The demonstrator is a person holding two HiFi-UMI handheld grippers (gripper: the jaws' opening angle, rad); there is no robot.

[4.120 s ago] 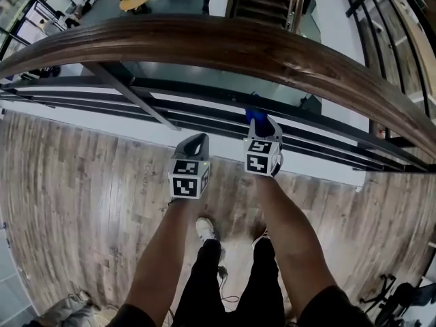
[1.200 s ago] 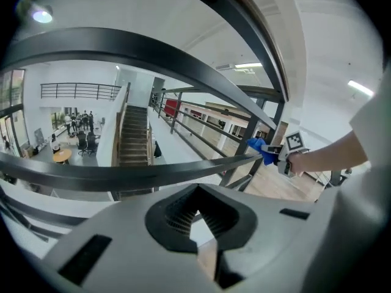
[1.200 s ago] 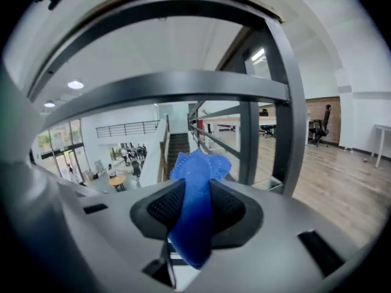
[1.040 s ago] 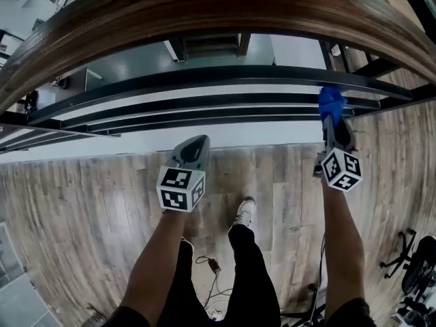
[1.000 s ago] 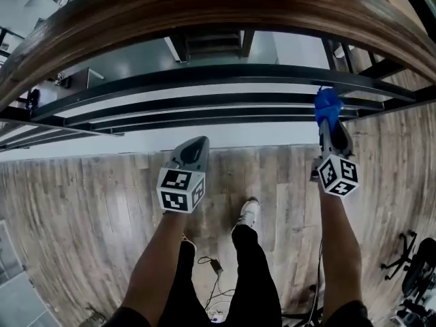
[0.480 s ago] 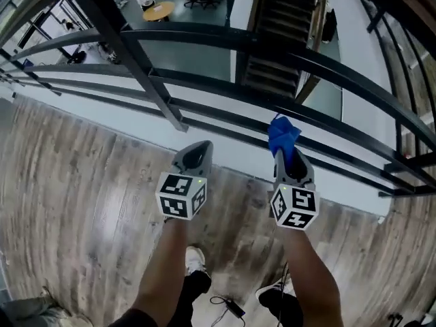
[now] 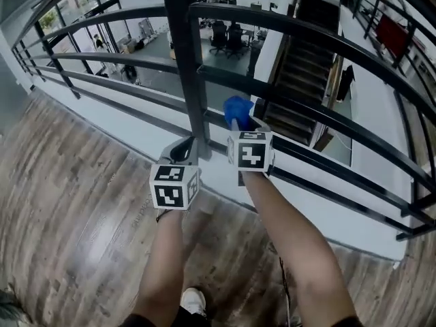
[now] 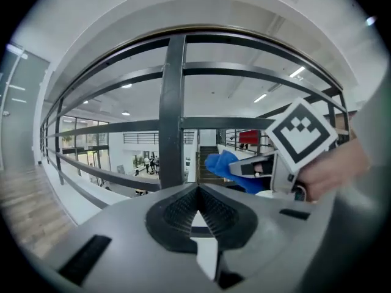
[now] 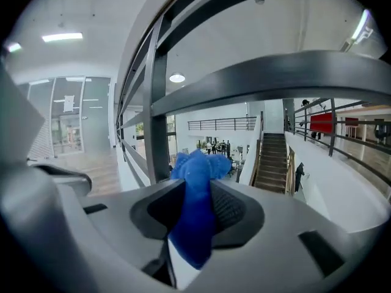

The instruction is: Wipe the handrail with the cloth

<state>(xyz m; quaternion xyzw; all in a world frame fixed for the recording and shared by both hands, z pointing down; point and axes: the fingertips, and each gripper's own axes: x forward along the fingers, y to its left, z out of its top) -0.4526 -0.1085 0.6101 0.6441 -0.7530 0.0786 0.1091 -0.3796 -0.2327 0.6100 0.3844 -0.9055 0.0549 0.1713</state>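
The dark metal railing of long horizontal bars [image 7: 320, 43] runs crosswise just ahead of both grippers; the handrail to be wiped likely lies above, out of the head view. The right gripper [image 7: 240, 124], nearer the bars, is clamped on the crumpled blue cloth [image 7: 237, 107]. The left gripper [image 7: 182, 150] is closed on nothing.

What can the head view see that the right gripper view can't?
Only the head view shows the person's arms and a shoe on the wooden floor.

Only the right gripper view shows, close up, the right hand-held gripper with its jaws shut on the blue cloth, plus ceiling lights.

Both show the blue cloth, the dark railing and the staircase beyond it.
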